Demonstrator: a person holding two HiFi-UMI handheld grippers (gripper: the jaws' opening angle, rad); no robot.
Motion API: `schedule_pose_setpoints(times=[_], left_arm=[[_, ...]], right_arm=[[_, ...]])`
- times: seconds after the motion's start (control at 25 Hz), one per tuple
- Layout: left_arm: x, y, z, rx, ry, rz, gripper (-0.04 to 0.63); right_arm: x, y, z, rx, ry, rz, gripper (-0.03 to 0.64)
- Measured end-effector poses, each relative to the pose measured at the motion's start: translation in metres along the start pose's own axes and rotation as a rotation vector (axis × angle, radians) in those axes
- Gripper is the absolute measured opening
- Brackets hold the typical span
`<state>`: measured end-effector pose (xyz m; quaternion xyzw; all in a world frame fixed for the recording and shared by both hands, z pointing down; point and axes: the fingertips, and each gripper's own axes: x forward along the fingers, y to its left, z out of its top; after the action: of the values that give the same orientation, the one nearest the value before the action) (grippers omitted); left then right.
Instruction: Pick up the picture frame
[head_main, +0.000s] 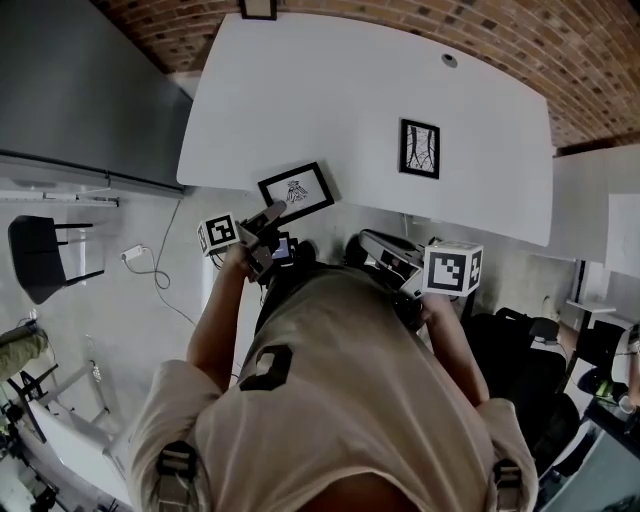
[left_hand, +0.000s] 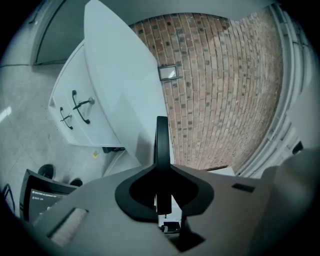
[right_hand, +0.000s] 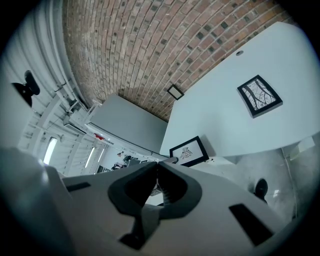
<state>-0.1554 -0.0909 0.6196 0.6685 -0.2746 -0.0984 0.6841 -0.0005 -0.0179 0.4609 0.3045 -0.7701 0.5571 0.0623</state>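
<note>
Two frames shown: the picture frame (head_main: 296, 190), at the near edge of the tabletop (head_main: 330, 90), is pinched by its rim in the left tongs (head_main: 275, 213), the only purchase a flat frame offers, and seems lifted clear; right tongs (right_hand: 159, 172) closed, empty; second frame (head_main: 420, 148) lies untouched

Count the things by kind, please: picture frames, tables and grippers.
Picture frames: 3 (held frame, frame lying flat, frame by the brick wall)
Tables: 1 (white table)
Grippers: 2 (left gripper, right gripper)
Total: 6
</note>
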Motion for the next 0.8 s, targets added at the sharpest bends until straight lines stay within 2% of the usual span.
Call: schedule_pose_setpoints(times=[0.2, 0.36, 0.48, 0.8], left_arm=[[-0.001, -0.024, 0.006, 0.074, 0.028, -0.038, 0.038], [-0.013, -0.035, 0.013, 0.075, 0.011, -0.074, 0.038], [-0.025, -0.041, 0.015, 0.087, 0.006, -0.101, 0.038], [-0.046, -0.074, 0.014, 0.068, 0.003, -0.212, 0.038]], right_arm=[[0.004, 0.007, 0.0, 0.011, -0.034, 0.019, 0.007], [0.012, 0.008, -0.007, 0.015, -0.027, 0.013, 0.008], [0.022, 0.022, -0.015, 0.04, -0.035, 0.049, 0.008], [0.035, 0.042, -0.023, -0.004, -0.025, 0.037, 0.008]])
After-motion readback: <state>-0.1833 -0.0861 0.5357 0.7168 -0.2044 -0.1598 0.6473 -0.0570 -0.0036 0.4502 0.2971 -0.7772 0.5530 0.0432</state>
